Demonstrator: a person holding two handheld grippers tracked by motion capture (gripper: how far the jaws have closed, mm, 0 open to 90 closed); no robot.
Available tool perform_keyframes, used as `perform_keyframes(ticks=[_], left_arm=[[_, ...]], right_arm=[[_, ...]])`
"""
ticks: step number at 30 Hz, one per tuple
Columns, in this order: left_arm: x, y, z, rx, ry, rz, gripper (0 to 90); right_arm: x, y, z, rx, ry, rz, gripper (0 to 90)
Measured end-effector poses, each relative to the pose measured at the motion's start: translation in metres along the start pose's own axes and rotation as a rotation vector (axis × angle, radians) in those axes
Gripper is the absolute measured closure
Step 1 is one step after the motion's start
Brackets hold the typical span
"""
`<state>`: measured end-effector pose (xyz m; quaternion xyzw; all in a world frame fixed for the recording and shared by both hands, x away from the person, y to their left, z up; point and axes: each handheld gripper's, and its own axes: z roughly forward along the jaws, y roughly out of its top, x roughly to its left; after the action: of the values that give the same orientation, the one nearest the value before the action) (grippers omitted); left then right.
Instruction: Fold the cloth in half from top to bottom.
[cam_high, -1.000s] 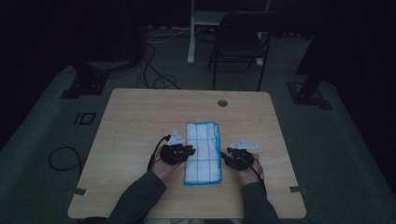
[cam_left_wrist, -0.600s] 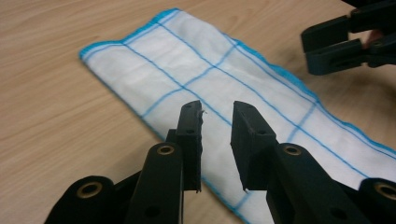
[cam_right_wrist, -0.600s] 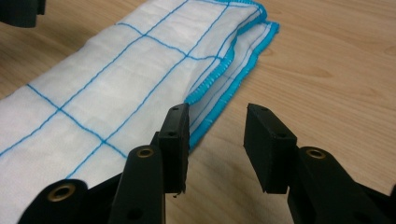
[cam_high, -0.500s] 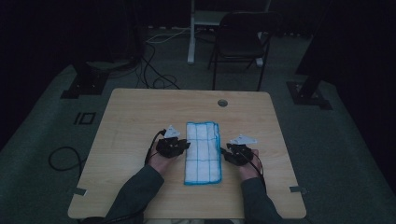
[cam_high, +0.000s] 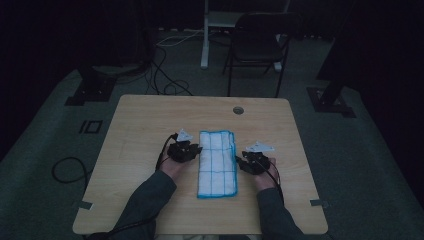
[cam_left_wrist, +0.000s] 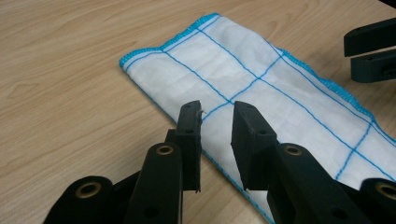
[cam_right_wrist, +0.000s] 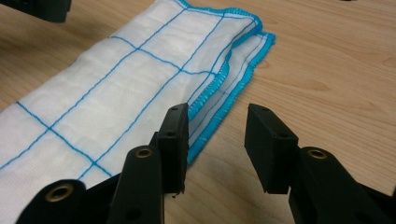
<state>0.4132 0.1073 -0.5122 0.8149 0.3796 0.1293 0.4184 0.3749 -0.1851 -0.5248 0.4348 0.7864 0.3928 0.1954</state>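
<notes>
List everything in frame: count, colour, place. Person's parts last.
cloth: 1, white with blue grid lines and blue hem, folded long, lying mid-table between the two tongs
table: 1, light wood, centre of the high view, a round hole near its far edge
folding chair: 1, dark, on the floor behind the table
white post: 1, on the floor left of the chair
cables: several, black and white, on the grey floor behind and left of the table
left tongs: 1, black, jaws apart at the cloth's edge, nothing gripped; they have just been opening
right tongs: 1, black, jaws apart beside the cloth's hemmed edge, nothing gripped
forearms: 2, grey sleeves, entering from the bottom
</notes>
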Motion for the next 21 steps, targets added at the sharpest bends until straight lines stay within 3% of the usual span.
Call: perform_keyframes(ticks=[10,21], left_arm=[[0.002,0.004,0.012,0.005,0.02,-0.002,67.9],[0.008,0.007,0.023,0.006,0.045,-0.001,67.1]], right_arm=[[-0.002,0.014,0.011,0.004,-0.021,-0.021,58.9],[-0.01,0.032,0.021,-0.014,-0.033,0.006,61.0]])
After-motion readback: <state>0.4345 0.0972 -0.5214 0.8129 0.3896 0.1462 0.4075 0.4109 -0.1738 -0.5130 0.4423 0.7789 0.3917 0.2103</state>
